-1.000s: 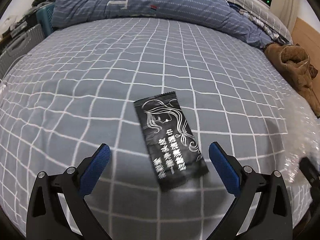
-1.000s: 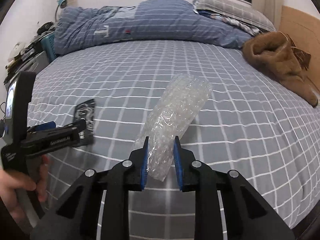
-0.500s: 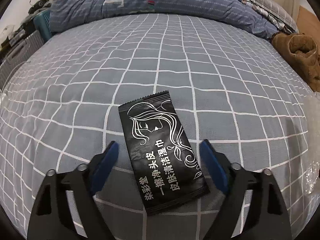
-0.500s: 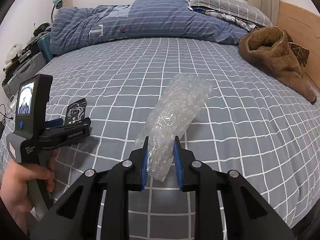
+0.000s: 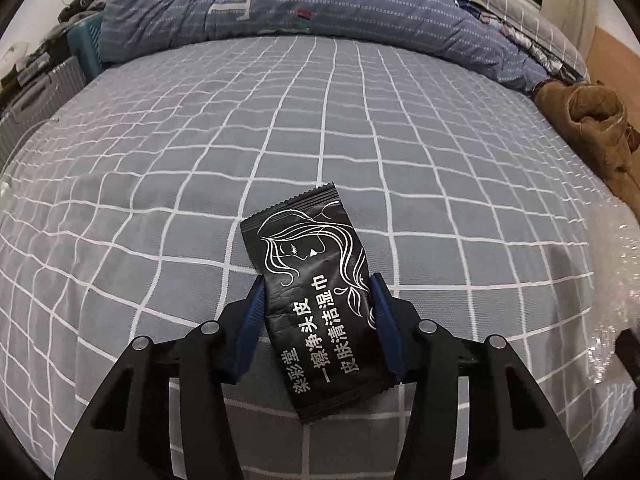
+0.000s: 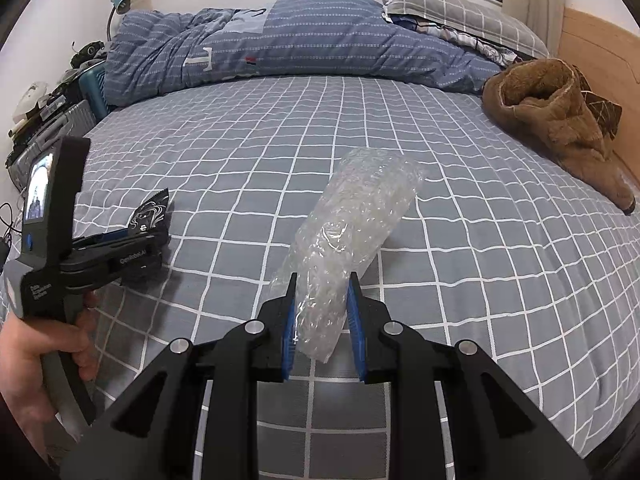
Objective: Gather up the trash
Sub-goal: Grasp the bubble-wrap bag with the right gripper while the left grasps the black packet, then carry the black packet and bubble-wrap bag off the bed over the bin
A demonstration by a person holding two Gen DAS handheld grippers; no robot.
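A black wet-wipe packet (image 5: pixel 316 292) with white line art and Chinese text lies on the grey checked bed sheet (image 5: pixel 280 128). My left gripper (image 5: pixel 318 312) is shut on its two long sides, blue pads pressing it. In the right wrist view the left gripper (image 6: pixel 132 248) shows at the left, held by a hand, with the packet's end (image 6: pixel 154 210) sticking out. My right gripper (image 6: pixel 322 316) is shut on a clear bubble-wrap piece (image 6: pixel 356 220) that stands up and forward above the sheet. The bubble wrap also shows at the right edge of the left wrist view (image 5: pixel 624 280).
A rumpled blue striped duvet (image 6: pixel 304 40) and a checked pillow (image 6: pixel 460 8) lie at the far end of the bed. A brown fleece garment (image 6: pixel 560 120) lies at the right by the wooden headboard (image 6: pixel 600 48). Suitcases and clutter (image 6: pixel 48 120) stand beyond the left bed edge.
My left gripper moved forward over the black packet and closed on it; it was wide open before. My right gripper keeps its hold on the bubble wrap, almost unmoved.
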